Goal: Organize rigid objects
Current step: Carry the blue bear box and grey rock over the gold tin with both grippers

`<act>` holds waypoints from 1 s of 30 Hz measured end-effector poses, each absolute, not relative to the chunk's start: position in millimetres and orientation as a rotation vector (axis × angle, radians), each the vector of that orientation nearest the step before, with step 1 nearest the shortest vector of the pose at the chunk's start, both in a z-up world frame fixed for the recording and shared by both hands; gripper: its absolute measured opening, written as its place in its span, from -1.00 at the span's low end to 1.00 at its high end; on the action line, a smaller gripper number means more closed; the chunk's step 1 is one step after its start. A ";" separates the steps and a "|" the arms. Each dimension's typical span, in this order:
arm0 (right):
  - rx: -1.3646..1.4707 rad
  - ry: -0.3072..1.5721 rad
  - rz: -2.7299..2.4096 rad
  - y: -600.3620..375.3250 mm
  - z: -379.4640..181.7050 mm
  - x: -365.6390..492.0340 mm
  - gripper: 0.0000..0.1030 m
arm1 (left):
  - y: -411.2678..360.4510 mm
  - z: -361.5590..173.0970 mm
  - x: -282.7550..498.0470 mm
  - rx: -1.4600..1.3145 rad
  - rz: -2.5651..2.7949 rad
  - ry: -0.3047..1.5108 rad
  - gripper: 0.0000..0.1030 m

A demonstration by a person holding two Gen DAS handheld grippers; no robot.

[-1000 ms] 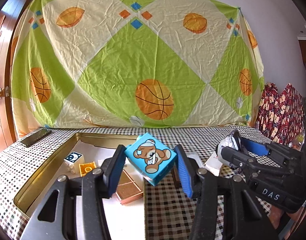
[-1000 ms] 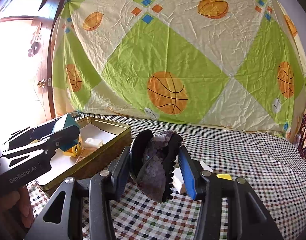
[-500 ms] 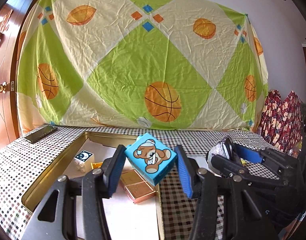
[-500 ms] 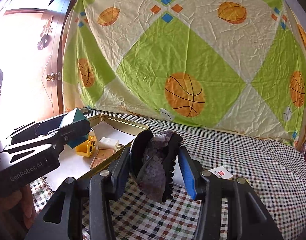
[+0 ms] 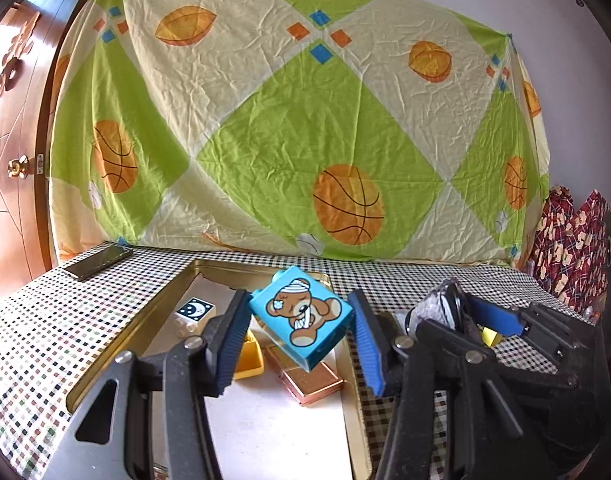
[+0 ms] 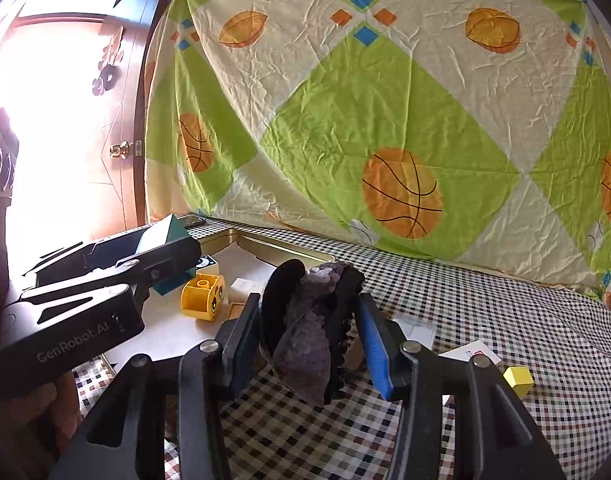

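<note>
While carried above the gold tin tray [image 5: 157, 316], blue bear block [image 5: 303, 318]: clamped corner-up in left gripper [image 5: 299, 340], apparently bound for the tray. Dark hair claw clip [image 6: 311, 328]: pinched in right gripper [image 6: 309, 340] over the checked cloth [image 6: 505, 304] beside the tray. Already in tray: yellow block [image 6: 202, 297], moon block [image 5: 195, 310], copper cases [image 5: 311, 378]. Yellow cube [image 6: 518, 380] outside, unsorted.

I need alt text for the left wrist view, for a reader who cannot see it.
The left gripper holds a blue cube with a bandaged bear above a gold metal tray on a checked tablecloth. The right gripper holds a dark hair claw clip beside it.
</note>
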State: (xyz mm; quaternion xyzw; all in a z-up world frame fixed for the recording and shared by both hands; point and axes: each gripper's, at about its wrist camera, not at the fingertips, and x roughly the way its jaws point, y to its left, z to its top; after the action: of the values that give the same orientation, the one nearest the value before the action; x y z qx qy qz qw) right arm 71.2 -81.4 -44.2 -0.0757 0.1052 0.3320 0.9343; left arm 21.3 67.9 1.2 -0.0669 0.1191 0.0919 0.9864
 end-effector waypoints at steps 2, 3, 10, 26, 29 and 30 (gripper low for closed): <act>-0.156 0.214 0.682 -79.6 -44.1 70.4 -0.03 | 70.6 1.2 20.2 -0.135 0.192 0.238 -0.03; -0.158 0.214 0.683 -78.6 -43.9 70.6 -0.03 | 72.1 0.9 20.1 -0.137 0.195 0.240 -0.03; -0.148 0.209 0.692 -75.4 -42.9 69.3 -0.03 | 78.7 0.3 19.2 -0.139 0.209 0.245 -0.03; -0.176 0.210 0.733 -52.3 -42.8 61.9 -0.03 | 94.0 -1.4 17.6 -0.140 0.244 0.264 -0.03; -0.181 0.212 0.739 -48.7 -42.9 61.2 -0.03 | 97.5 -1.8 17.6 -0.142 0.250 0.268 -0.03; -0.184 0.213 0.742 -46.9 -43.0 61.1 -0.03 | 98.6 -2.0 18.0 -0.143 0.252 0.271 -0.03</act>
State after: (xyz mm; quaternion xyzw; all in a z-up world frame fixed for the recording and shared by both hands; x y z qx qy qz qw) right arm 61.1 -46.9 -43.0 -0.0898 0.1037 0.3613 0.9223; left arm 18.0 98.6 -2.0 -0.0709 0.1346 0.1252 0.9804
